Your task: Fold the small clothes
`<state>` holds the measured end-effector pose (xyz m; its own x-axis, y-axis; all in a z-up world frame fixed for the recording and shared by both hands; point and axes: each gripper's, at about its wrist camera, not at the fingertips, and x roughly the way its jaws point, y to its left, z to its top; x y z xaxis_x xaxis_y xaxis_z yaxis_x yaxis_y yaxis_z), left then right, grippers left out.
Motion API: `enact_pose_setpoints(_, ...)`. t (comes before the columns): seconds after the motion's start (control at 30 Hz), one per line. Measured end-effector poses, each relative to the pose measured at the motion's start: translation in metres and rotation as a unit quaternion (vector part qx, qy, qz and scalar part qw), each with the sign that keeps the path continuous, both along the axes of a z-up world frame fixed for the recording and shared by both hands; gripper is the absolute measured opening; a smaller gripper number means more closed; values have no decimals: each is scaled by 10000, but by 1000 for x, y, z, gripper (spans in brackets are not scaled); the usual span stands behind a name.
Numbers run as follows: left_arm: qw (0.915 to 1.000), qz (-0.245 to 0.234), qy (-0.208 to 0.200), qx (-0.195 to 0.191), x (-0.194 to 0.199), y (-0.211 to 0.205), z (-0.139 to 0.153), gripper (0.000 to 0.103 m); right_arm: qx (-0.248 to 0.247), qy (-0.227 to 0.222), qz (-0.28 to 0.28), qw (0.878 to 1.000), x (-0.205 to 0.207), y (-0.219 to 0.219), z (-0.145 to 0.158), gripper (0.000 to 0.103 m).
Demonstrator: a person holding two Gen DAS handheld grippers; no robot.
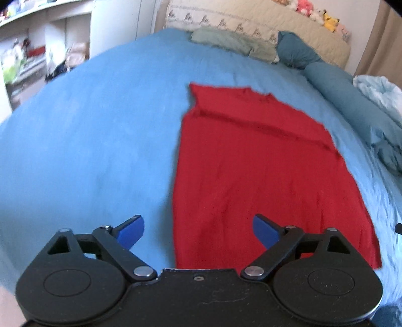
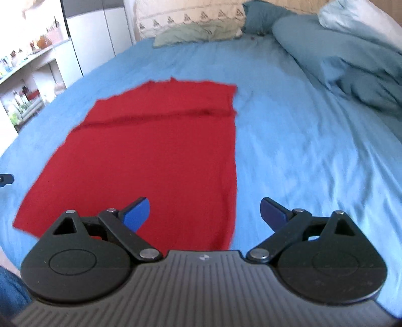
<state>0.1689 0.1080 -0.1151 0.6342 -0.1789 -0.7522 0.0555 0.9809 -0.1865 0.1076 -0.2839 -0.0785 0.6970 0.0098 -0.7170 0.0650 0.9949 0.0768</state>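
Red garment (image 1: 253, 171) lies flat on the blue bed sheet (image 1: 88, 140), long axis running near to far, with a horizontal fold ridge across its far third. Near hem sits just ahead of both grippers.

Left gripper (image 1: 198, 231): jaws wide open, holding nothing. It hovers over the garment's near-left corner; the left blue fingertip (image 1: 132, 230) is over bare sheet, the right one over red cloth. Can't tell whether it touches the fabric.

Right gripper (image 2: 204, 213): jaws wide open, holding nothing. It's at the garment's near-right corner; the left fingertip (image 2: 137, 213) is over red cloth, the right one over sheet. The garment's right edge (image 2: 235, 163) runs between the fingers.

In the right wrist view, a bit of the left gripper's blue tip shows at the far left frame edge.

Far end of bed: green pillow (image 1: 226, 41), teal pillow (image 1: 296, 50), patterned headboard cover (image 1: 251, 22). A bunched teal duvet (image 2: 351, 70) lies along the right side. White shelves (image 1: 37, 55) with clutter stand left of the bed. Both views are motion-blurred.
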Motion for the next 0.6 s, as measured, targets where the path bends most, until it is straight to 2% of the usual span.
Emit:
enact_pose_setpoints(0.07, 9999, -11, 128, -20, -13, 0, -13, 82, -27, 40, -35, 10000, -12, 2, -9, 103)
enact_pose_setpoints(0.13, 9998, -40, 201, 14, -18, -2, -23, 68, -82, 132, -130, 9998, -18, 5, -21, 96)
enact_pose_setpoints(0.2, 9997, -63, 203, 106, -21, -6, -33, 63, -173, 236, -326, 9990, -21, 7, -33, 92)
enact_pose_setpoints(0.4, 9997, -52, 48, 234, -21, -15, -47, 60, 81, 385, -616, 9973, -26, 3, -57, 77)
enact_pose_setpoints(0.53, 9993, -176, 90, 319, -19, -17, -53, 60, 53, 544, -681, 9962, -24, 11, -71, 63)
enact_pose_setpoints(0.6, 9992, -207, 100, 331, -17, -17, -54, 60, 69, 510, -749, 9959, -25, 13, -75, 60)
